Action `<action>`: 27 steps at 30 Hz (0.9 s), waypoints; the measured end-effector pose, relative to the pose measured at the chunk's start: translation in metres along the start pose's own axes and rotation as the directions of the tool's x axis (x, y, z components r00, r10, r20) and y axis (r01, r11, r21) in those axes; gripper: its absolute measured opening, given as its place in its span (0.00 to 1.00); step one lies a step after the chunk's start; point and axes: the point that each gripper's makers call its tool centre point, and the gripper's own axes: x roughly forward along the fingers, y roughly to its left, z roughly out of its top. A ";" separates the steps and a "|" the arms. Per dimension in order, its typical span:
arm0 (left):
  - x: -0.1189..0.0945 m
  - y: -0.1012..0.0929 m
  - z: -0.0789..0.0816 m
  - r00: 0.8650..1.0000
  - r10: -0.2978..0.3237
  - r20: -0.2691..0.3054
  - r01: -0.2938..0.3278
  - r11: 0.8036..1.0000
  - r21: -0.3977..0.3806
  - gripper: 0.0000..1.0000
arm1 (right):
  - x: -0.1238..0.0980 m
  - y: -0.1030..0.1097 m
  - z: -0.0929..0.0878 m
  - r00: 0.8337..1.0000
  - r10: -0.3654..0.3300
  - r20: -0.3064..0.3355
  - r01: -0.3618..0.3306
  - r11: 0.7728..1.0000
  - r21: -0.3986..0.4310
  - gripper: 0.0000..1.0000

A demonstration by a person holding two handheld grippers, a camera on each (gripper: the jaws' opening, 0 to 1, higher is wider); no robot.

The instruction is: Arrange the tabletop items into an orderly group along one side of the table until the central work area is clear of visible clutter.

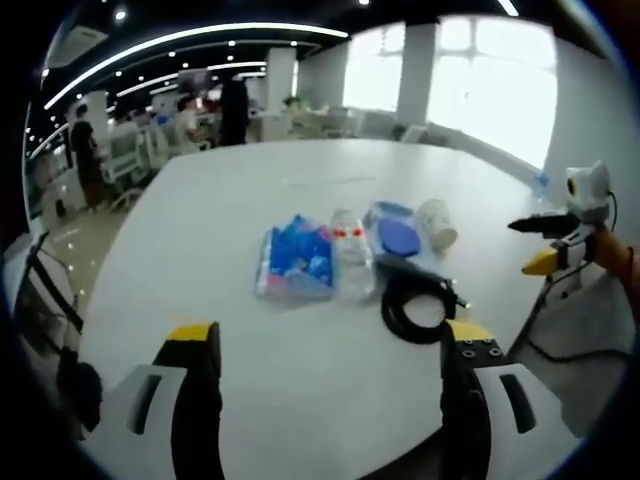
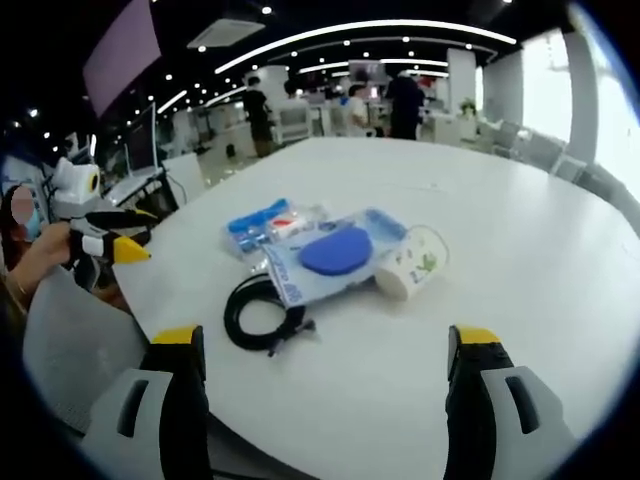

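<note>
Barely begun, by the look of it: items bunched mid-table (image 1: 230, 220), none yet shifted to an edge. Taking the coiled black cable (image 1: 415, 305) as landmark: a blue packet (image 1: 297, 262) lying well off to one side of it in the left gripper view, a clear bottle (image 1: 350, 255) on its side between packet and cable, a clear bag with a blue disc (image 1: 398, 236) just beyond the cable, a white cup (image 1: 437, 222) tipped over past that bag. In the right gripper view, same cluster from the opposite side: cable (image 2: 262, 312) nearest, bag (image 2: 335, 250) touching it, cup (image 2: 410, 262) beside the bag, packet (image 2: 262, 222) behind. Left gripper (image 1: 330, 350) hovering short of the cable, jaws wide apart, holding nothing. Right gripper (image 2: 325, 350) likewise spread and empty, near the cable. Everything left to do: each item to be carried to one side and lined up. Nothing blocking the reach; cable's loose end likely to drag neighbours, bottle apt to roll. Beyond the table, desks, chairs and standing people far behind the cluster.
</note>
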 end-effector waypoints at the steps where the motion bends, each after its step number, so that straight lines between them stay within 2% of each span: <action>1: 0.001 -0.001 0.000 1.000 -0.006 -0.004 0.006 1.000 0.000 0.87 | 0.000 0.000 0.000 1.000 0.000 -0.001 0.000 1.000 0.000 0.99; 4: 0.002 -0.001 0.000 1.000 -0.009 -0.012 0.009 1.000 -0.002 0.86 | 0.000 0.001 -0.001 1.000 0.001 -0.003 -0.001 1.000 0.000 0.99; 15: 0.008 -0.006 0.023 1.000 -0.023 -0.008 0.023 1.000 0.010 0.85 | 0.000 -0.001 0.000 1.000 0.001 0.001 -0.001 1.000 0.014 0.99; 23: 0.021 -0.012 0.039 0.999 -0.047 -0.003 0.047 0.999 0.024 0.83 | -0.002 0.003 0.005 0.999 0.026 0.026 -0.027 0.999 0.042 0.99; 27: 0.029 -0.015 0.043 0.998 -0.059 -0.021 0.059 0.998 0.017 0.82 | -0.002 0.004 0.006 0.999 0.034 0.036 -0.036 0.998 0.050 0.99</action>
